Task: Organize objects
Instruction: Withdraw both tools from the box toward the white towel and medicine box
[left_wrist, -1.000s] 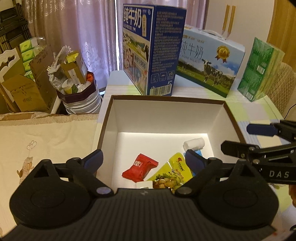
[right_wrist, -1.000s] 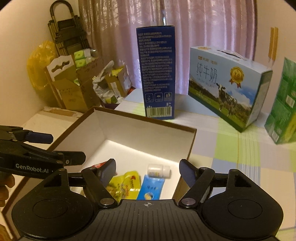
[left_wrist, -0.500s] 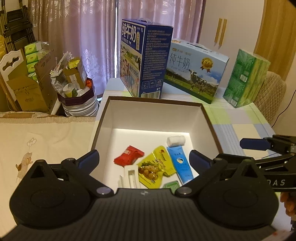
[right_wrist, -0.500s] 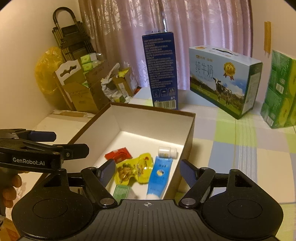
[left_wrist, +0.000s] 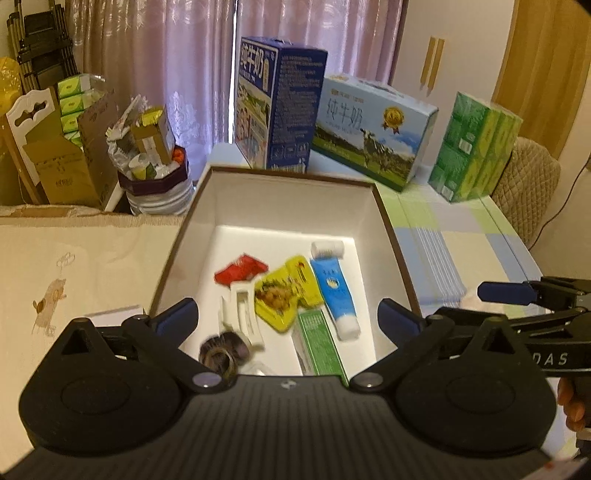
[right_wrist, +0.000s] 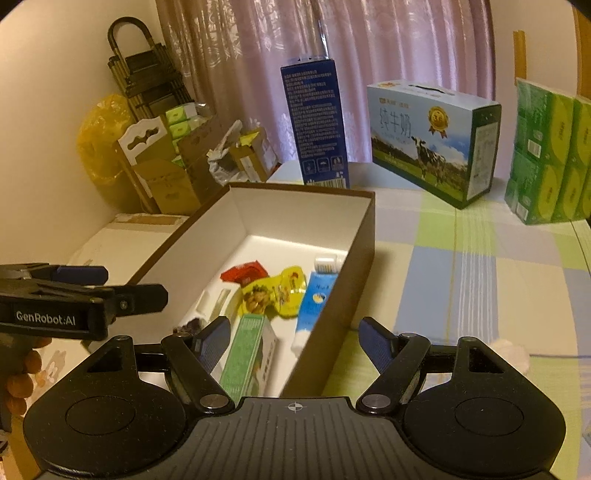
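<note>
An open white-lined box (left_wrist: 391, 236) (right_wrist: 354, 258) with a brown rim sits on the table. Inside lie a red candy packet (left_wrist: 240, 268) (right_wrist: 245, 271), a yellow snack pouch (left_wrist: 286, 293) (right_wrist: 275, 291), a blue tube (left_wrist: 334, 291) (right_wrist: 314, 299), a small white bottle (left_wrist: 327, 248), a green carton (left_wrist: 319, 345) (right_wrist: 249, 354), a white hair clip (left_wrist: 240, 314) and a dark round item (left_wrist: 219, 352). My left gripper (left_wrist: 288, 319) hangs open above the box's near end, holding nothing. My right gripper (right_wrist: 293, 341) is open over the box's near right corner, also holding nothing.
Behind the box stand a tall blue milk carton (left_wrist: 275, 107) (right_wrist: 316, 122), a light blue milk case (left_wrist: 369, 131) (right_wrist: 432, 140) and green tissue packs (left_wrist: 474, 147) (right_wrist: 550, 151). Cardboard boxes and a full bin (left_wrist: 155, 173) crowd the far left. A checked tablecloth (right_wrist: 461, 266) covers the table.
Both grippers have pulled back and risen from the box, so more of its contents show, including the green carton, hair clip and dark round item. Both stay open.
</note>
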